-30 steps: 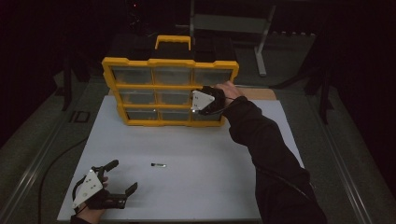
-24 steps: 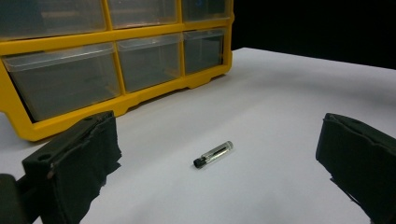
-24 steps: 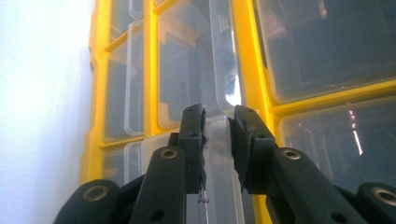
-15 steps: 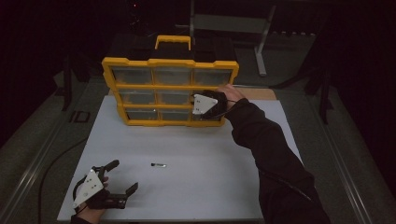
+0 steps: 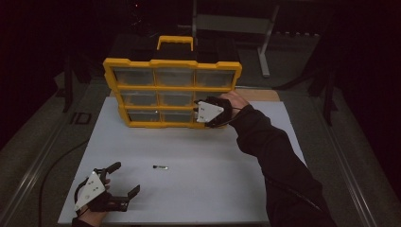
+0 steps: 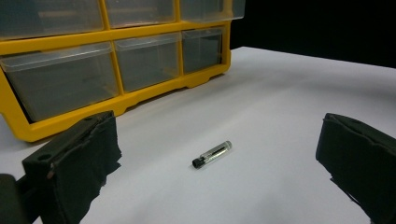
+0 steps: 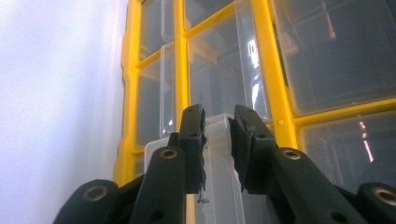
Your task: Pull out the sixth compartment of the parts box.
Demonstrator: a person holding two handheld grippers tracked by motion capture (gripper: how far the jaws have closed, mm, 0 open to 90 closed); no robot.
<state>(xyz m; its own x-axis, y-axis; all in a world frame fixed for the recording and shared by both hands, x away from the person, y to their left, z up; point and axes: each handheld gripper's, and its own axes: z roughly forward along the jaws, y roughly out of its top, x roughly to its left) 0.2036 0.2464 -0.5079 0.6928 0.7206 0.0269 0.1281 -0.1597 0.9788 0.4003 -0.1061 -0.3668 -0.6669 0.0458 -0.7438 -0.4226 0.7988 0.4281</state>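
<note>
The left claw (image 5: 124, 181) rests released at the near edge of the counter (image 5: 213, 189). The small vial (image 6: 212, 154) lies flat just ahead of it, between the spread jaws, long axis diagonal, black cap toward the claw. Far side: the right claw (image 7: 217, 128) is clenched on a clear drawer (image 7: 219, 186) of the yellow organizer (image 5: 172, 90).

Dim, dark surroundings; bright white table (image 5: 198, 156); close views slightly soft.

Left tool (image 5: 126, 182) agape; right tool (image 7: 217, 122) nearly closed.
</note>
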